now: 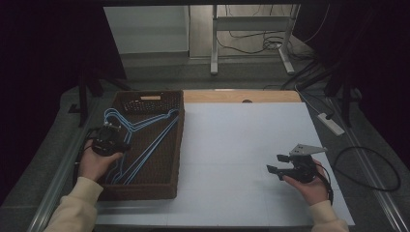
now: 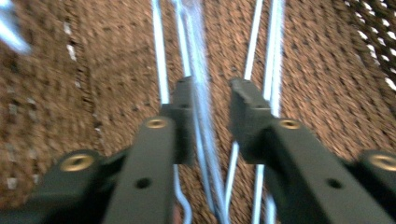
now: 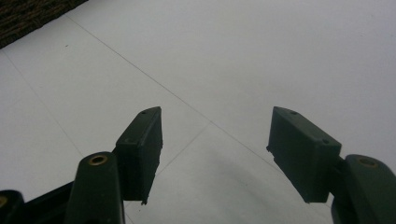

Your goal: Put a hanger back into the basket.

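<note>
A dark brown woven basket [image 1: 169, 145] sits on the left side of the white table top [image 1: 241, 145], with its far wall perforated. Inside it lie several light-blue wire clothes hangers [image 1: 145, 145], stacked loosely, their hooks toward the far left corner and their long bars running toward the near edge of the basket.

The left gripper [image 1: 109, 140] hangs over the left half of the basket, pointing down at the hangers. In the left gripper view, the left gripper [image 2: 210, 100] has its black jaws a narrow way apart, with blue wire [image 2: 201, 70] running between them over the brown weave [image 2: 93, 93]. The pads do not seem to press on the wire, though the picture is blurred by motion.

The right gripper [image 1: 275, 164] rests low over the near right part of the white table top, well apart from the basket, with its jaws pointing left. In the right gripper view, the right gripper [image 3: 215, 144] stands wide apart with nothing between the jaws but bare white surface [image 3: 233, 70]; a corner of the basket [image 3: 28, 14] shows at the far left.
</note>
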A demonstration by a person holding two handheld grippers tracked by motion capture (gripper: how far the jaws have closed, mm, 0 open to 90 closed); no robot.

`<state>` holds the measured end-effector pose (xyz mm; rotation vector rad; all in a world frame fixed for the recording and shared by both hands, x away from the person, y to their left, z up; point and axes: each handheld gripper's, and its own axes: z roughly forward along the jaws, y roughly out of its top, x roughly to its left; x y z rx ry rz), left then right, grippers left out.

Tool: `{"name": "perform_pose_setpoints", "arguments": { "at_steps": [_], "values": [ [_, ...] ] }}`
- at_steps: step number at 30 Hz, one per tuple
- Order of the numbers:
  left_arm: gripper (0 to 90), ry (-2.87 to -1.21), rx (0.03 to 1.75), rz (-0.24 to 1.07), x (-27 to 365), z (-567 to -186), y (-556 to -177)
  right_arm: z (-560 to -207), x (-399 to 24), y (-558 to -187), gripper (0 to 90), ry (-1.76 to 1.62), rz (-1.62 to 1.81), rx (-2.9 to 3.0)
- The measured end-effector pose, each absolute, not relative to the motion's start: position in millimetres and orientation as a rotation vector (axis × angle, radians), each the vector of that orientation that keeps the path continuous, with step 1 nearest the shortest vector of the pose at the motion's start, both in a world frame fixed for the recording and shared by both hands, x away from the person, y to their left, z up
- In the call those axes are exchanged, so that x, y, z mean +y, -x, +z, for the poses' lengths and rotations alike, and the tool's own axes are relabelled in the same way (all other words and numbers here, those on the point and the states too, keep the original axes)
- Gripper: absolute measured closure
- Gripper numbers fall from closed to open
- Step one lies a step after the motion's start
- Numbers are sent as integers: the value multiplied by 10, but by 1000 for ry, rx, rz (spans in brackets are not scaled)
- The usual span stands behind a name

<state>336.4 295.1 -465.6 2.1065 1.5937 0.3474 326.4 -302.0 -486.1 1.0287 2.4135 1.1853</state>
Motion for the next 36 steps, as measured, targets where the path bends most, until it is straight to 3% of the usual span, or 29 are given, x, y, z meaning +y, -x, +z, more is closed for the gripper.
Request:
{"name": "perform_pose_setpoints", "arguments": {
  "at_steps": [6,18,36],
  "values": [
    [561,-2038,1431,461,2911,-4478,-3195,-4864,-3021,-3271,360,-1029,1188,2415],
    [421,-1903,1184,436,2805,-4245,-2861,-4870,-3026,-3259,359,-1036,1187,2421],
    [369,-1820,980,412,2341,-4282,-2360,-4808,-3004,-3046,342,-1020,1242,2385]
  ]
}}
